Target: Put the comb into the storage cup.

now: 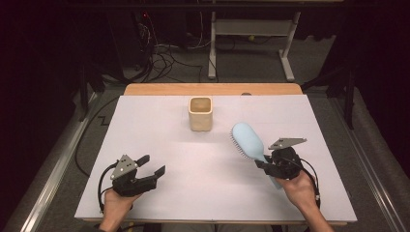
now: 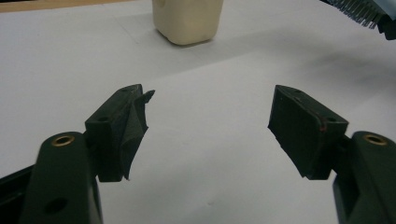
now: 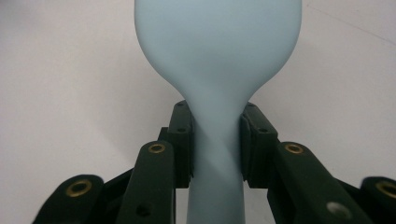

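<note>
A light blue hairbrush (image 1: 247, 140) is held above the white table by my right gripper (image 1: 263, 163), which is shut on its handle. In the right gripper view the handle (image 3: 217, 154) runs between the two black jaws and the brush head (image 3: 217, 37) rises above them. Its bristles (image 2: 359, 10) show at the top right of the left gripper view. A cream square cup (image 1: 200, 113) stands upright at the back middle of the table; its base (image 2: 187, 21) appears ahead of my left gripper (image 2: 210, 112). My left gripper (image 1: 153, 165) hovers open at the front left, holding nothing.
A white sheet (image 1: 159, 193) covers the table, with a wooden edge (image 1: 212, 89) at the back. Beyond the table are cables on the floor (image 1: 164, 58) and a white desk frame (image 1: 251, 29). Dark floor flanks both sides.
</note>
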{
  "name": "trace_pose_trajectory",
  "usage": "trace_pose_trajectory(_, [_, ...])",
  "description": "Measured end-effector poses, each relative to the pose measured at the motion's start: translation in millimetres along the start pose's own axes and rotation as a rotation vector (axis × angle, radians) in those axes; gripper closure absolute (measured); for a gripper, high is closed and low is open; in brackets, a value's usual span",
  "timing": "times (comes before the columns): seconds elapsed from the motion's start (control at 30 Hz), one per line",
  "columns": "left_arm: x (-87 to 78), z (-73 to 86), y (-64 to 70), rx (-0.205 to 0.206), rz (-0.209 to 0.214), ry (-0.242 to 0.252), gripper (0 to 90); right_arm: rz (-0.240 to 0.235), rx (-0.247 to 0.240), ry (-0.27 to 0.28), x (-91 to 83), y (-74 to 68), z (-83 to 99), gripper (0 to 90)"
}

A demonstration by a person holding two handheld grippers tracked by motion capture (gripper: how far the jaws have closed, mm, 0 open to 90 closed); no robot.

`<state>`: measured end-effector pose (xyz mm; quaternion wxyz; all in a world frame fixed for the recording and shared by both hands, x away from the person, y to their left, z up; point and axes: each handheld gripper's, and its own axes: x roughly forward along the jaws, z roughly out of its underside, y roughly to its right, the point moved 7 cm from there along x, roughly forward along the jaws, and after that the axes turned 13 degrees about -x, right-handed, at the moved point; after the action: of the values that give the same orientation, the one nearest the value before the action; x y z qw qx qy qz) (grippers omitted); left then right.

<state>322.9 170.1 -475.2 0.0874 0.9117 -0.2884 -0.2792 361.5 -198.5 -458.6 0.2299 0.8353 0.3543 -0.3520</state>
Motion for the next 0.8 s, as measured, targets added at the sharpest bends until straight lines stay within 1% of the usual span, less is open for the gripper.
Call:
trace_pose_trajectory(0.27, [4.7, -2.5, 7.4, 0.000, 0.028, -0.005, 28.3, -0.008, -0.013, 0.022, -1.7, -8.0, -2.4, 70.6])
trace_pose_trajectory(0.3, [6.3, -3.3, 9.7, 0.003, 0.037, -0.010, 28.3, -0.009, -0.018, 0.020, -1.9, -9.7, -2.7, 70.6])
trace_pose_trajectory(0.4, [8.4, -4.4, 12.4, 0.004, 0.044, -0.014, 28.2, -0.015, -0.024, 0.022, -1.8, -13.2, -4.2, 70.6])
trace_pose_trajectory(0.47, [10.4, -5.6, 15.5, 0.009, 0.054, -0.019, 28.2, -0.020, -0.024, 0.023, -1.6, -14.3, -4.9, 70.6])
trace_pose_trajectory(0.5, [12.4, -6.7, 19.1, 0.011, 0.063, -0.018, 28.1, -0.024, -0.031, 0.027, -1.0, -16.1, -6.4, 70.6])
trace_pose_trajectory(0.67, [17.4, -8.7, 25.0, 0.023, 0.077, -0.024, 28.0, -0.032, -0.040, 0.027, 0.6, -19.7, -8.6, 70.6])
trace_pose_trajectory(0.73, [21.0, -10.7, 30.2, 0.027, 0.089, -0.026, 27.9, -0.036, -0.040, 0.025, 0.8, -22.6, -9.5, 70.6])
trace_pose_trajectory(0.8, [22.1, -11.3, 32.3, 0.028, 0.096, -0.027, 27.4, -0.040, -0.047, 0.030, 0.8, -24.6, -10.3, 70.6])
